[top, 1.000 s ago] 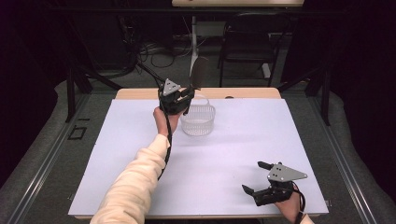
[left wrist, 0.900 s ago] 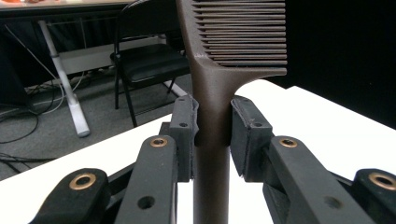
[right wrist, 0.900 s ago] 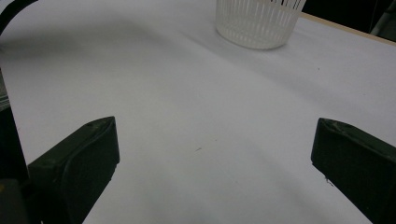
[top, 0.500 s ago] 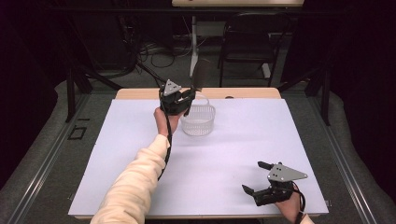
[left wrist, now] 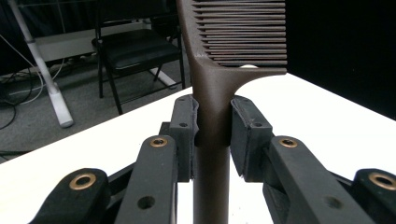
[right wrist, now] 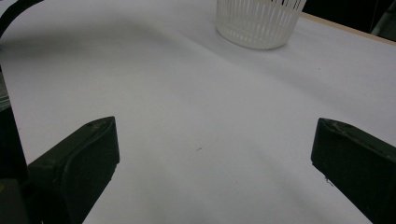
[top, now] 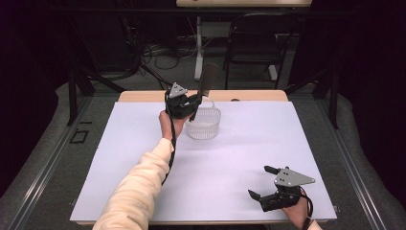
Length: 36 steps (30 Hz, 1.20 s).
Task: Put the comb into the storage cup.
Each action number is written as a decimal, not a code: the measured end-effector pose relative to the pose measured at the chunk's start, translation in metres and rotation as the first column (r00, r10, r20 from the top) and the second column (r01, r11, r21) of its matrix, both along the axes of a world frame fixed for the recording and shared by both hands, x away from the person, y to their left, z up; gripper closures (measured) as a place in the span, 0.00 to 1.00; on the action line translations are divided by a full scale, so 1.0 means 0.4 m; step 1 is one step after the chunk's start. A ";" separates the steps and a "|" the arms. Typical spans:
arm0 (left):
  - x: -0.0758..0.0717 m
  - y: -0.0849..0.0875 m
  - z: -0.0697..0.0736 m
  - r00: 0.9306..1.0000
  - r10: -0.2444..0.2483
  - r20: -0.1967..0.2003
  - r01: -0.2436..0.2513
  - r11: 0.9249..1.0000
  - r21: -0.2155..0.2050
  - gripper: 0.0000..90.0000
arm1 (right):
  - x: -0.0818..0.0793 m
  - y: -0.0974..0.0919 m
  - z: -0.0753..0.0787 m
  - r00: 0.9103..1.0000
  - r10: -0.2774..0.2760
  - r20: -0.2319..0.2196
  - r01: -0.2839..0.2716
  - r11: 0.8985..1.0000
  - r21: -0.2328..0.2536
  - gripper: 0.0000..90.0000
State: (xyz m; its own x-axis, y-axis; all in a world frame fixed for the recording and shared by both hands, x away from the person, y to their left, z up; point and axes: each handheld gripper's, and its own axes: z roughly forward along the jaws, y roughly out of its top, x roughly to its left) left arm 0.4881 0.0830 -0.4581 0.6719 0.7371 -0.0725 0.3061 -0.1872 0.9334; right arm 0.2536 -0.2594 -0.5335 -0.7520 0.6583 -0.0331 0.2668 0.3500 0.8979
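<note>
Your left hand-held gripper [top: 192, 106] clamped the comb [left wrist: 219, 84] upright at the basket's [top: 203, 125] ten o'clock for dropping in; your right hand-held gripper [top: 263, 182] rested wide open, empty.

Before us we see a white sheet [top: 210, 158] spread over the table, with a strip of the pale wooden tabletop [top: 249, 95] showing along its far edge. Beyond the table we find a dark folding chair [top: 251, 43] standing on the grey floor, and just left of it a white post [top: 197, 48] rising from a foot. We notice a tangle of black cables [top: 153, 52] on the floor further left. A black frame leg [top: 73, 86] stands at the table's left far corner, and dark drapes close off both sides.
</note>
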 end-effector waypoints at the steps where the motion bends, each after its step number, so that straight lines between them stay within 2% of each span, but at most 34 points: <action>1: 0.000 -0.001 -0.001 1.000 0.000 -0.001 0.000 1.000 0.002 0.80 | 0.000 0.000 0.000 1.000 -0.001 0.000 0.001 1.000 0.001 0.01; 9: 0.007 -0.006 -0.007 0.999 -0.027 -0.027 0.027 0.999 0.019 0.80 | 0.000 0.000 0.000 1.000 -0.002 -0.002 0.002 1.000 0.002 0.01; 17: 0.009 -0.011 -0.013 0.999 -0.036 -0.034 0.037 0.999 0.031 0.80 | 0.000 0.000 0.000 1.000 -0.001 -0.001 0.001 1.000 0.003 0.01; 36: 0.012 -0.017 -0.031 0.996 -0.060 -0.065 0.062 0.997 0.038 0.80 | 0.000 -0.001 0.000 1.000 -0.002 0.000 0.002 1.000 0.002 0.01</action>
